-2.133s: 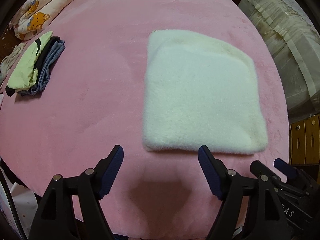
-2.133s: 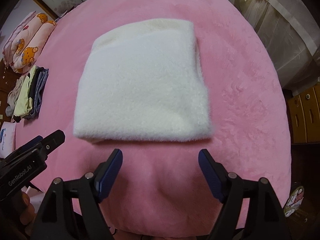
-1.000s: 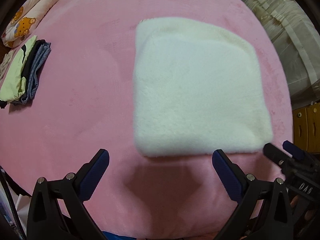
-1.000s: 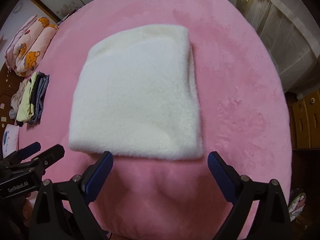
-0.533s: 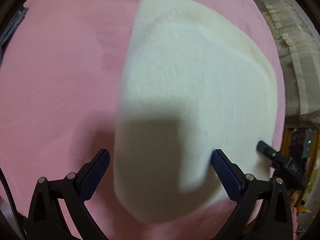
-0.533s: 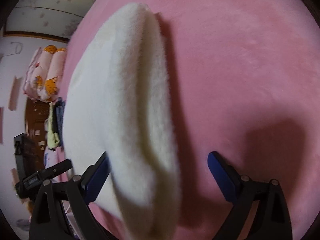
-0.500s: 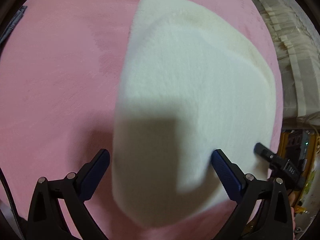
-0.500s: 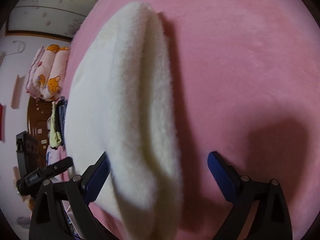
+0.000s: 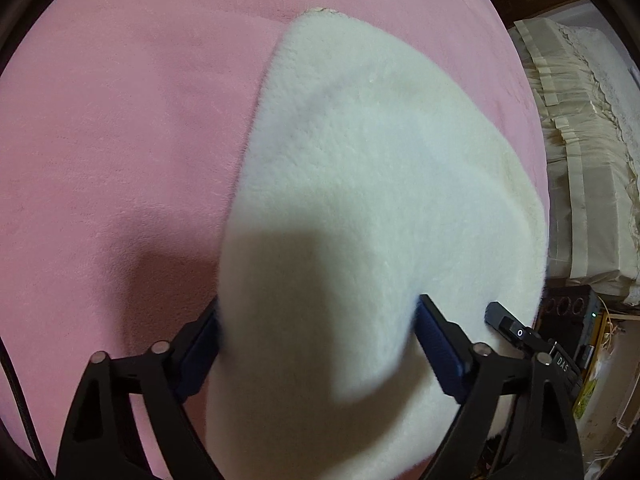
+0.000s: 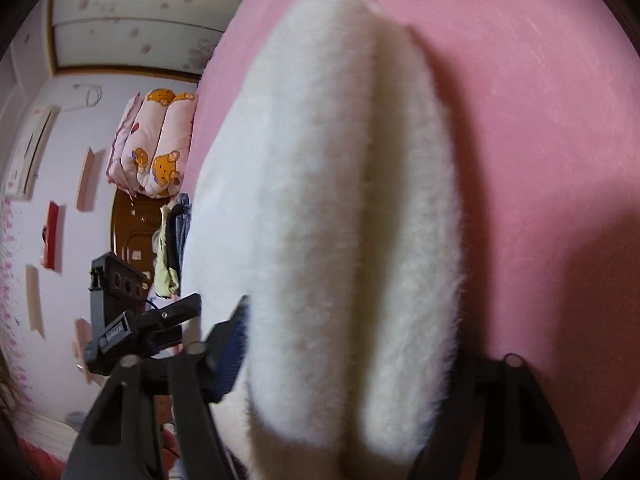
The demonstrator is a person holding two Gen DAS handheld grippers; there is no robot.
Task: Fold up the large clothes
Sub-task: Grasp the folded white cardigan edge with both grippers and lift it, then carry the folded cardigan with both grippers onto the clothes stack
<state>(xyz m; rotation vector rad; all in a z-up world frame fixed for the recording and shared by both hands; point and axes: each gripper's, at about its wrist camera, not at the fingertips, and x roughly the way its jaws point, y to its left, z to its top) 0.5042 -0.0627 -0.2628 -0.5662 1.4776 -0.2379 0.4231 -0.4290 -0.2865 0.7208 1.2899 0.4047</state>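
Note:
A white fluffy folded garment (image 9: 380, 160) lies on the pink bed cover (image 9: 120, 120). My left gripper (image 9: 318, 340) straddles its near left corner. Its jaws are closing, with the fleece filling the gap and brushing both blue pads. The right gripper (image 9: 516, 330) shows at the garment's right edge. In the right wrist view the garment's thick folded edge (image 10: 340, 160) bulges between the jaws of my right gripper (image 10: 352, 340). These jaws are closing and squeeze it. The right-hand finger is hidden behind the fluff. The left gripper (image 10: 152, 320) appears at the left.
Cream pleated fabric (image 9: 580, 160) hangs past the bed's right side. A bear-print quilt (image 10: 156, 148) and a stack of folded clothes (image 10: 172, 248) sit at the bed's far left. Bare pink cover (image 10: 520, 100) spreads to the right of the garment.
Both grippers came down onto the garment's near edge, one at each corner. Their jaws narrowed around the fleece, the right one much more.

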